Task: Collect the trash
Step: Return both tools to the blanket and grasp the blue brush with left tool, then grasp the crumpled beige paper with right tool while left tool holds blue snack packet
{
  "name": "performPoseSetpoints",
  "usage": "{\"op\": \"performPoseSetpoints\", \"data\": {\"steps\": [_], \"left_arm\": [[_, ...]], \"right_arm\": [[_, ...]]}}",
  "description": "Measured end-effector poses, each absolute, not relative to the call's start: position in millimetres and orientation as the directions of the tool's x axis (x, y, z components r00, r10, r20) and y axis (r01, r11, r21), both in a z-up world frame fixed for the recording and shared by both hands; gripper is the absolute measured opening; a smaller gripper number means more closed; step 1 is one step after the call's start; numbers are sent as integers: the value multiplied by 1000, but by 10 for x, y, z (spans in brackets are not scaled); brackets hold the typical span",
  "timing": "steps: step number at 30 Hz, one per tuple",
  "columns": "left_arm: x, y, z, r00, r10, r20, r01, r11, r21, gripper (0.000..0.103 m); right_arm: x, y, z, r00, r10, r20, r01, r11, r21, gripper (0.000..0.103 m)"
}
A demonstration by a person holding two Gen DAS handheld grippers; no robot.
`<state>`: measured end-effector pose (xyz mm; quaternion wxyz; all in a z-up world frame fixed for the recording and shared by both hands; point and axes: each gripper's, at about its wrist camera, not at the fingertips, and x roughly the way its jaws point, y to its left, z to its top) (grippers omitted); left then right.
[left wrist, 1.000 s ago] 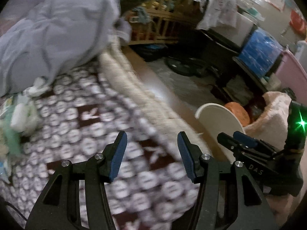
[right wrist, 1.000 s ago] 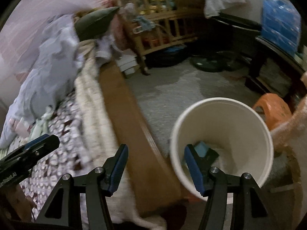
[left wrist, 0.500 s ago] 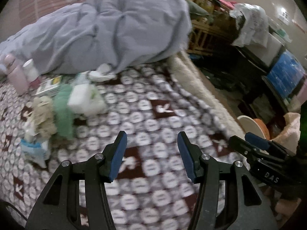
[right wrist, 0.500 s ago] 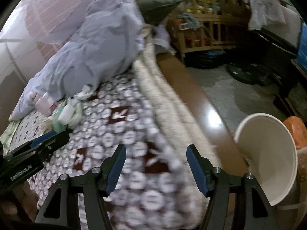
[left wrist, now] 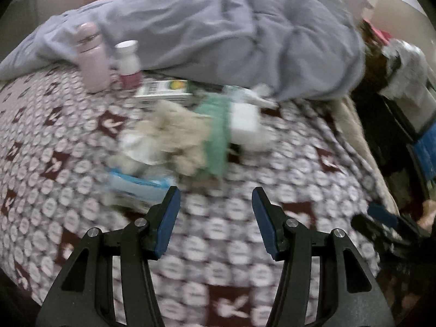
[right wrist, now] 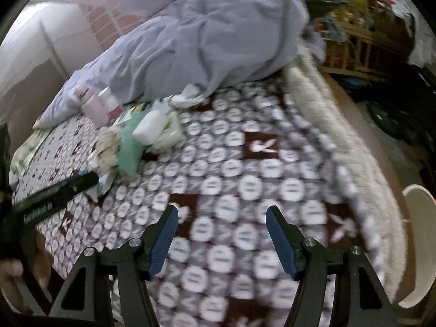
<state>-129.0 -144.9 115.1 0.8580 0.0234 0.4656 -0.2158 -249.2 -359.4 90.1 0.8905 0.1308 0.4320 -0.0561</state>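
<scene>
A pile of trash lies on the patterned bedspread (left wrist: 218, 231): beige crumpled tissue (left wrist: 174, 139), a green cloth-like piece (left wrist: 215, 136), a white packet (left wrist: 244, 121), a blue-white wrapper (left wrist: 136, 185) and a flat box (left wrist: 163, 91). My left gripper (left wrist: 215, 209) is open and empty, just short of the pile. The pile shows at left in the right wrist view (right wrist: 136, 136). My right gripper (right wrist: 222, 230) is open and empty over the bedspread, to the pile's right. The white trash bucket (right wrist: 419, 245) stands off the bed at far right.
A grey duvet (left wrist: 231, 35) is heaped behind the pile. A pink bottle (left wrist: 91, 57) and a white-capped bottle (left wrist: 128, 62) stand by it. A cream blanket (right wrist: 340, 136) runs along the bed edge. Wooden furniture (right wrist: 354, 35) stands beyond.
Both grippers have swung left from the bucket and floor toward the bed. The trash pile now sits right before the left gripper. Both stayed open.
</scene>
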Motion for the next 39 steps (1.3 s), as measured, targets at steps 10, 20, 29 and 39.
{"op": "performPoseSetpoints", "data": {"steps": [10,20,29,39], "left_arm": [[-685,-1209,824,440,-241,-865,353,932,-80,53],[-1028,-616,738,354,-200,-913,463,886,-15,53],[-1209,-375,914,339,-290,-895,521,850,-78,53],[-1322,-369,918,256,-444,-859,664,726,-178,58]], "right_arm": [[-2297,-3207,822,596,47,-802,132,979,155,65],[-2117,-3022,739,583,93,-807,86,981,175,65],[-2078,-2823,702,570,119,-813,35,985,169,66],[-1997,-2750,690,561,126,-818,33,984,174,66]]}}
